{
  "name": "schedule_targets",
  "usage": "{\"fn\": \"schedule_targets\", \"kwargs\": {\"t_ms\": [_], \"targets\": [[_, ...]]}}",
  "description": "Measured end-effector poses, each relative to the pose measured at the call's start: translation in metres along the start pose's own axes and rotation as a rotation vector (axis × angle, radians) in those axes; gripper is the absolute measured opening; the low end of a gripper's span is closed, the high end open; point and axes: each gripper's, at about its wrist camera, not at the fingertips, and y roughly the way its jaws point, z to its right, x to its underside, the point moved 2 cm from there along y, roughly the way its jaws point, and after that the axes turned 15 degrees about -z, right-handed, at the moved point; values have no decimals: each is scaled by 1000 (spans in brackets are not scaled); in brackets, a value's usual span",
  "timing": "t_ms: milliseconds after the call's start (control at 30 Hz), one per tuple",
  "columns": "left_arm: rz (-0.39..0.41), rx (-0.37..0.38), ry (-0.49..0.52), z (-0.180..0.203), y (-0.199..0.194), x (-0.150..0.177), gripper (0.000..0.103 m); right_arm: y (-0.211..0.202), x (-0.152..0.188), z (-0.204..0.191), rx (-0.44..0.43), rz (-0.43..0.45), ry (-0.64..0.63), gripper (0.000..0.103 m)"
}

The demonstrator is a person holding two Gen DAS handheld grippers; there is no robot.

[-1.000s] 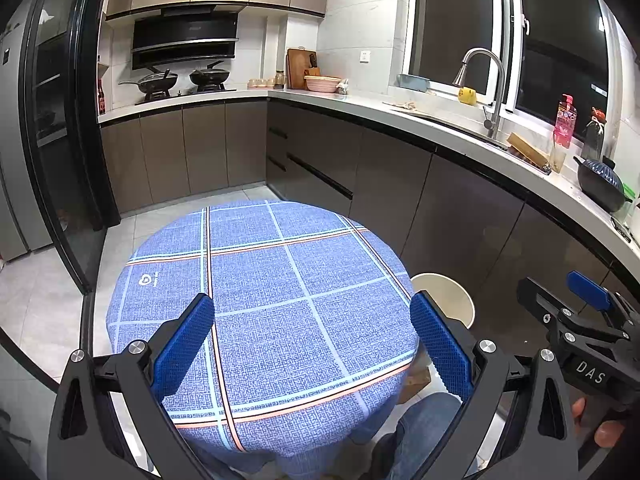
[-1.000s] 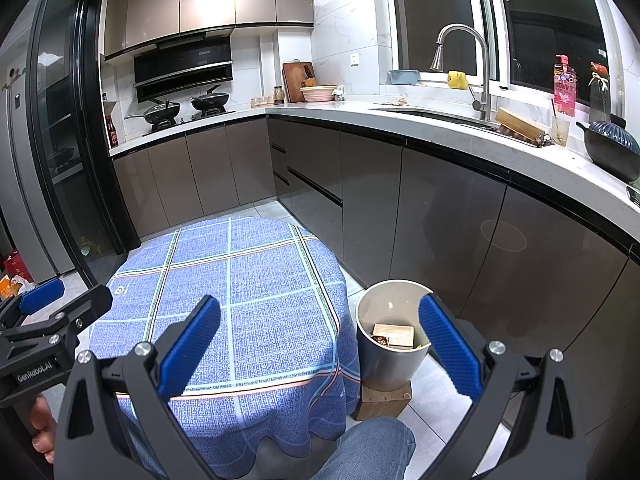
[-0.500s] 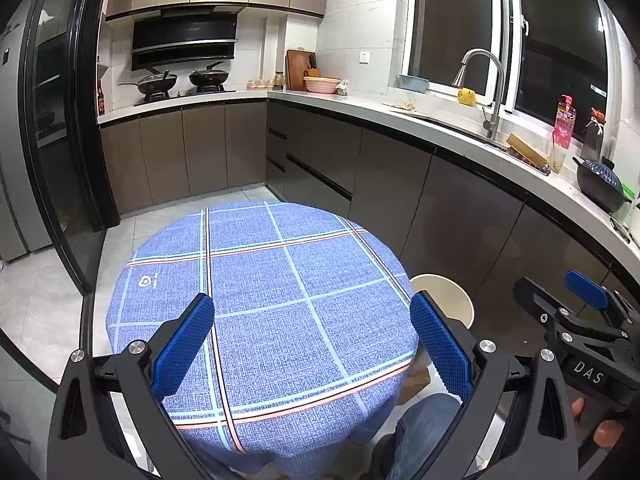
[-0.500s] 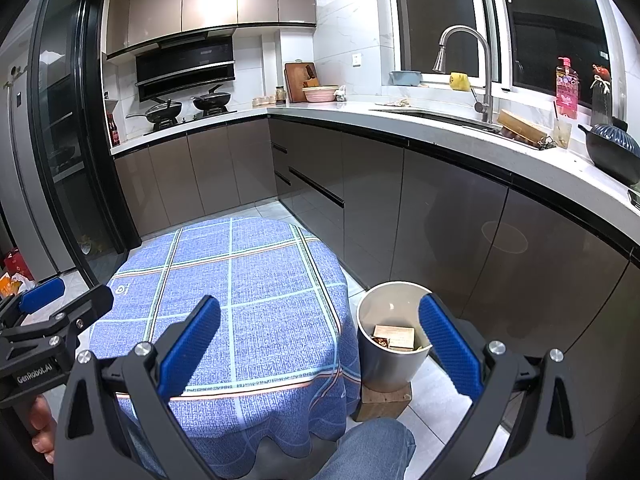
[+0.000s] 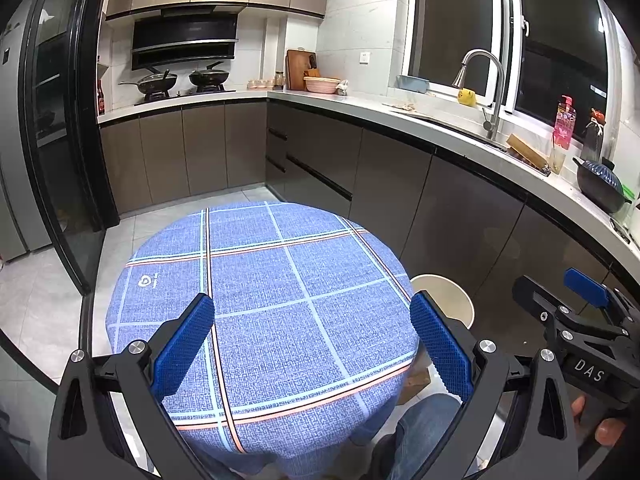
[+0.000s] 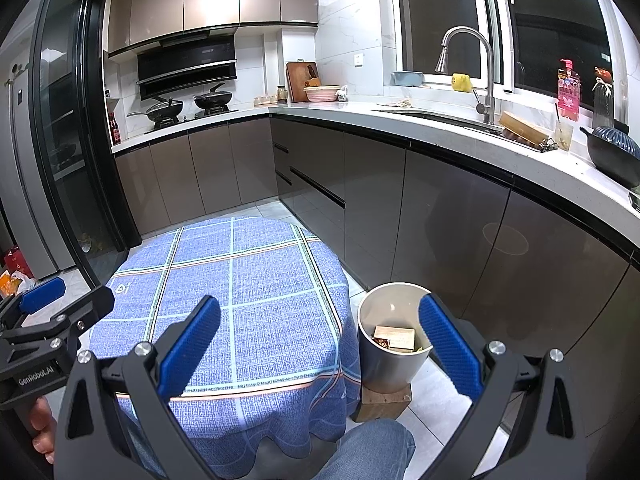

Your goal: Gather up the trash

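Claws (image 5: 312, 338) (image 6: 320, 338) gape above tablecloth (image 5: 260, 280); bin (image 6: 394, 368) beside.

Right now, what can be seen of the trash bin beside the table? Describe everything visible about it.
The trash bin is a round, open-topped container, grey outside and pale cream inside, looking like plastic. It stands upright on a small wooden block on the tiled floor, close beside the blue checked tablecloth, in front of the dark cabinets. No lid shows. Inside lie a tan cardboard box and some darker scraps. The left wrist view shows only its rim.
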Motion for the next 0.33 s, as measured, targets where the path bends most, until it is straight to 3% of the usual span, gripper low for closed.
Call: {"fn": "schedule_targets", "kwargs": {"t_ms": [333], "targets": [[0,-1,-1,-3,0,0,95,0,0,0,0,0,1,100]]}}
